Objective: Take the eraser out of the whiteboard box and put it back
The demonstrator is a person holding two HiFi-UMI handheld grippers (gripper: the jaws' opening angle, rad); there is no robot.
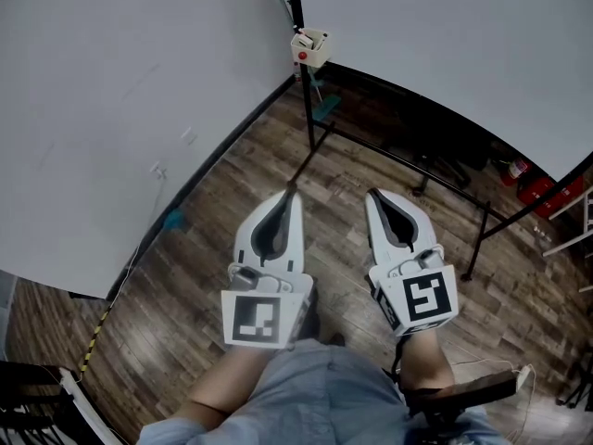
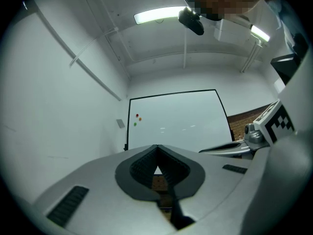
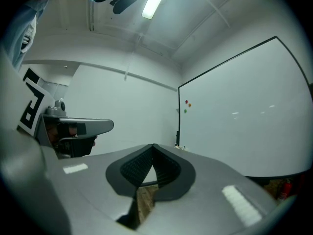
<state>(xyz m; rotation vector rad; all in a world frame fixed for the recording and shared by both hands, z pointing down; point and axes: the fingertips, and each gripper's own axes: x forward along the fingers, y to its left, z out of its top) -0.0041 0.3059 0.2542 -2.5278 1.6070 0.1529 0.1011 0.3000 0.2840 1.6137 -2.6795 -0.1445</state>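
Note:
A small white whiteboard box (image 1: 310,47) hangs at the left end of the whiteboard (image 1: 445,35), far ahead of both grippers. What lies in it is too small to tell, so I cannot make out the eraser. My left gripper (image 1: 293,193) and right gripper (image 1: 372,194) are held side by side over the wooden floor, pointing toward the board. Both have their jaws shut with nothing between them. In the left gripper view the whiteboard (image 2: 181,121) stands straight ahead, with small coloured magnets (image 2: 137,117) on it. In the right gripper view the whiteboard (image 3: 244,116) fills the right side.
The board's black stand (image 1: 313,109) and its floor legs (image 1: 482,235) stand between me and the board. A white wall (image 1: 111,109) runs along the left. Red extinguishers (image 1: 542,188) sit at the far right, and a black seat (image 1: 463,392) is near my right arm.

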